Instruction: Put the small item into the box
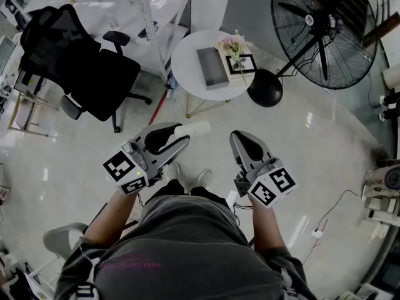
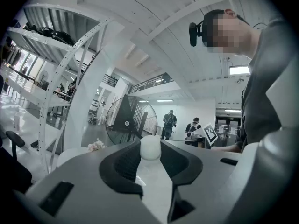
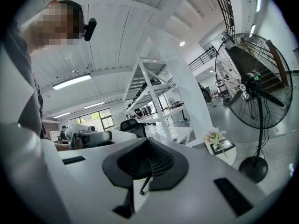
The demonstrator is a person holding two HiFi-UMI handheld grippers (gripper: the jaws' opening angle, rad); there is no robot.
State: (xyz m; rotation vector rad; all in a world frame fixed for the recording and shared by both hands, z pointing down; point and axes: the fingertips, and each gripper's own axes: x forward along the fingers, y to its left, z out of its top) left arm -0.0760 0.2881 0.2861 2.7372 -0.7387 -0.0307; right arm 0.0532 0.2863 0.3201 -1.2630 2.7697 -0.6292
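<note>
The small item (image 1: 195, 129) is a white, round-ended cylinder. It sticks out forward from my left gripper (image 1: 178, 136), whose jaws are shut on it at waist height. In the left gripper view the small item (image 2: 150, 148) fills the gap of the left gripper (image 2: 150, 146). My right gripper (image 1: 239, 135) is held beside it, shut, with nothing in it. The right gripper view shows the right gripper (image 3: 147, 141) with its dark pads meeting. The box (image 1: 211, 67) is a grey open tray on the round white table (image 1: 187, 55), well ahead of both grippers.
Pink flowers (image 1: 232, 42) and a framed picture (image 1: 242, 64) share the table with the box. A big floor fan (image 1: 325, 27) stands to the right, its black base (image 1: 265, 87) by the table. A black office chair (image 1: 87, 67) and white shelving (image 1: 147, 17) are at the left.
</note>
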